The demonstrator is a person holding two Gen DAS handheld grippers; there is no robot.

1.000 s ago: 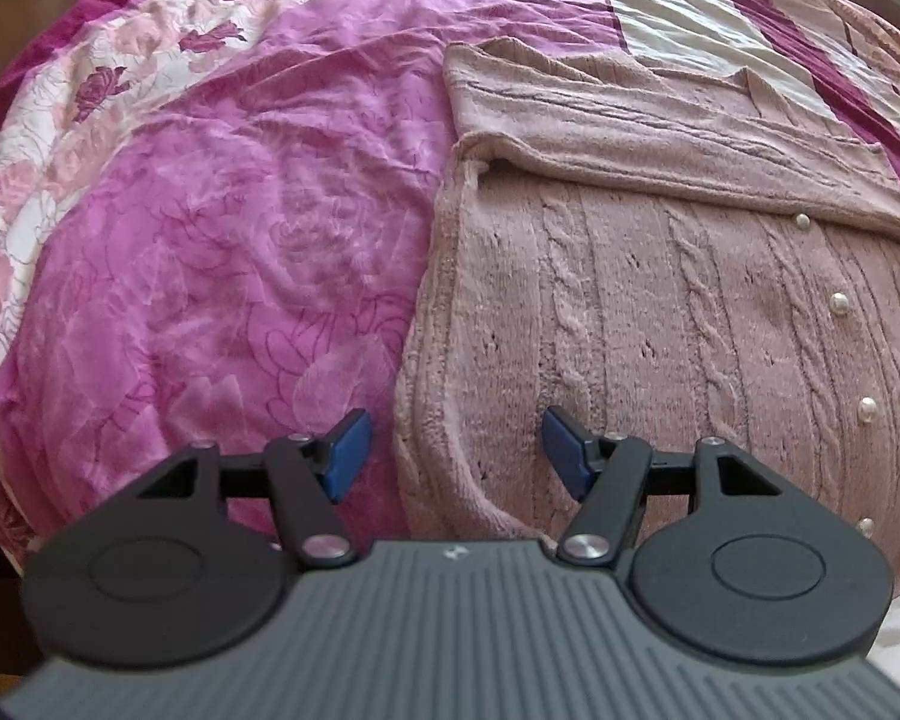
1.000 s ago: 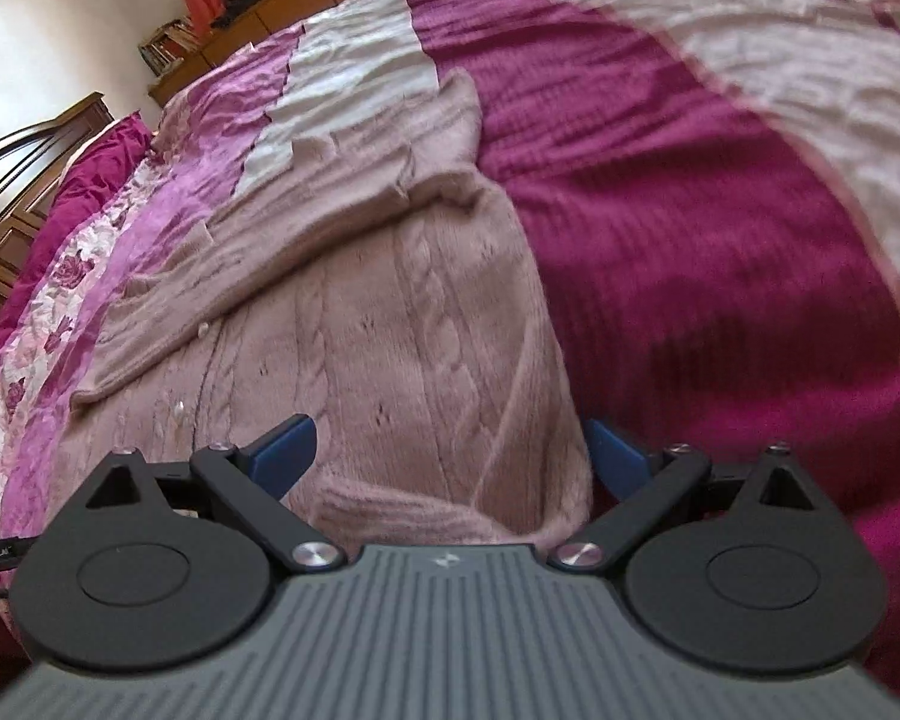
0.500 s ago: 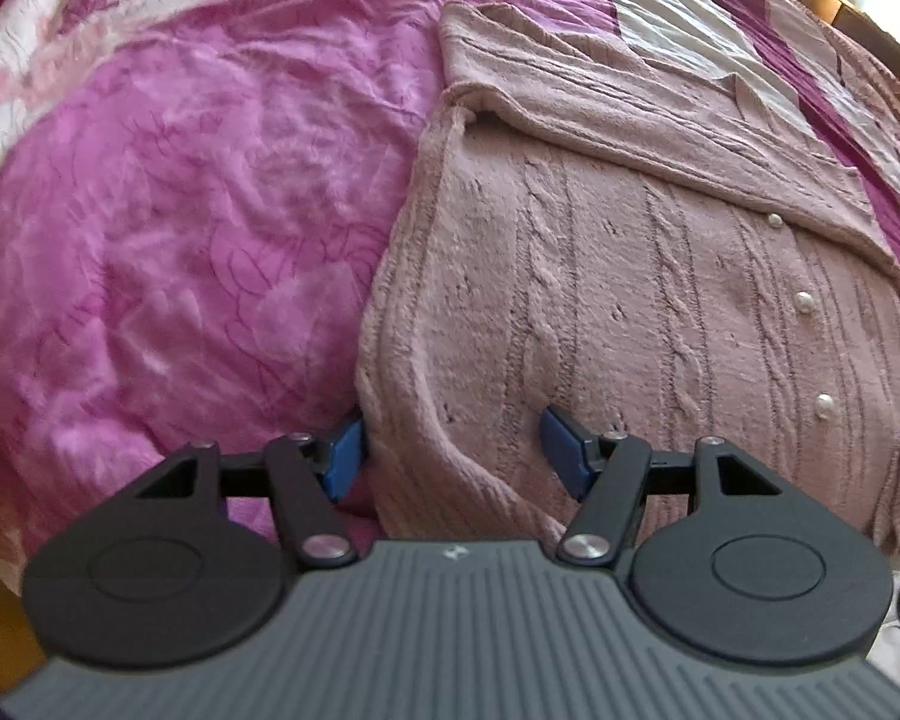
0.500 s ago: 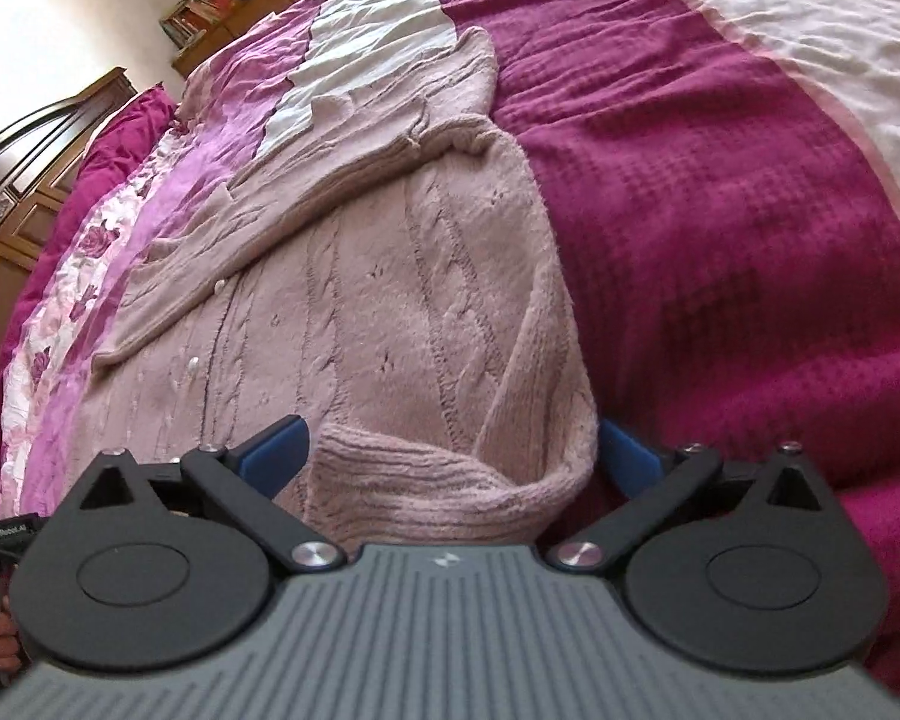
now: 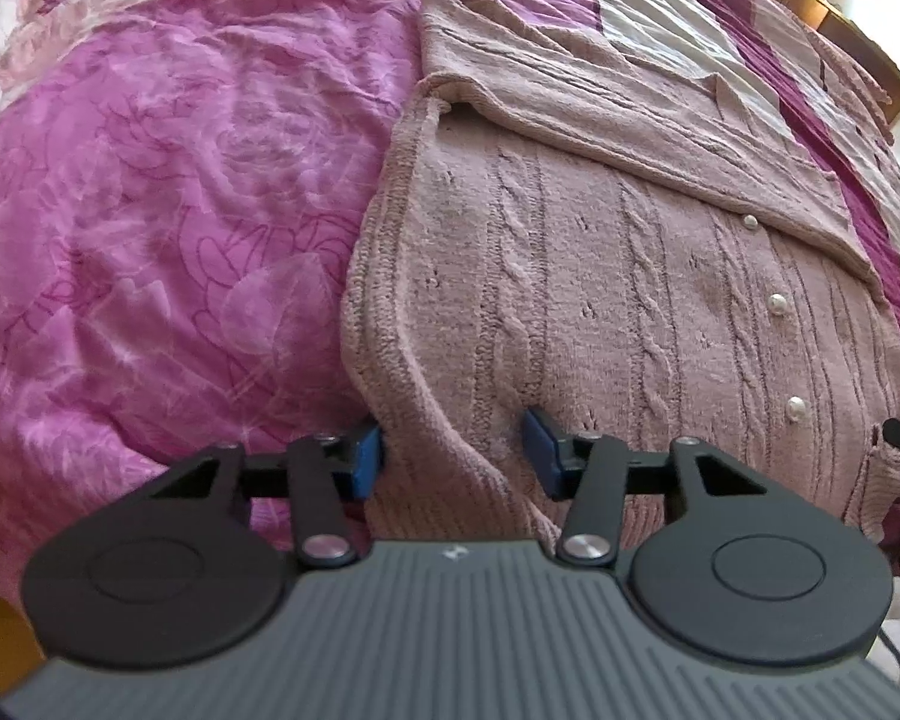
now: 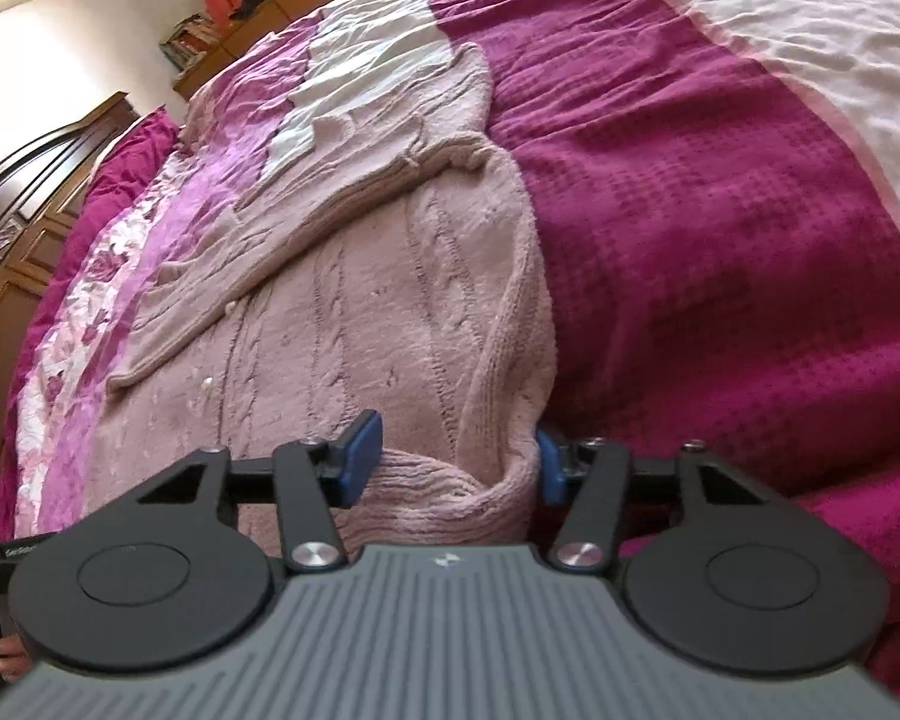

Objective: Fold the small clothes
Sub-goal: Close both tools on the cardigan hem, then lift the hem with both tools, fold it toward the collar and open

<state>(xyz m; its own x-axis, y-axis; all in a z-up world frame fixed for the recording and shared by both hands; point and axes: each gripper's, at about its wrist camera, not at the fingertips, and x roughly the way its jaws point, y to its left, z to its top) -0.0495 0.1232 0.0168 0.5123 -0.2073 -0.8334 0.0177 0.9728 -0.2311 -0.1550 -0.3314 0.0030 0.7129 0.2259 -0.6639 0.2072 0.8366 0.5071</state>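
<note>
Two grippers at the hem corners of a pink cable-knit cardigan (image 5: 600, 276) on a magenta bedspread (image 5: 168, 210).

Since the earlier frames, the left gripper (image 5: 453, 450) and right gripper (image 6: 453, 462) have just been closing, now half-narrowed around bunched hem at lower centre; bare bedspread flanks the cardigan's outer edges.

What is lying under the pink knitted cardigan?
The cardigan lies on the bedspread, magenta and floral at one side, dark magenta at the other. Anything underneath it is covered.

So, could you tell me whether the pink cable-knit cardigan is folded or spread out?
Partly folded: the pink cable-knit cardigan lies flat, one sleeve folded across its chest.
</note>
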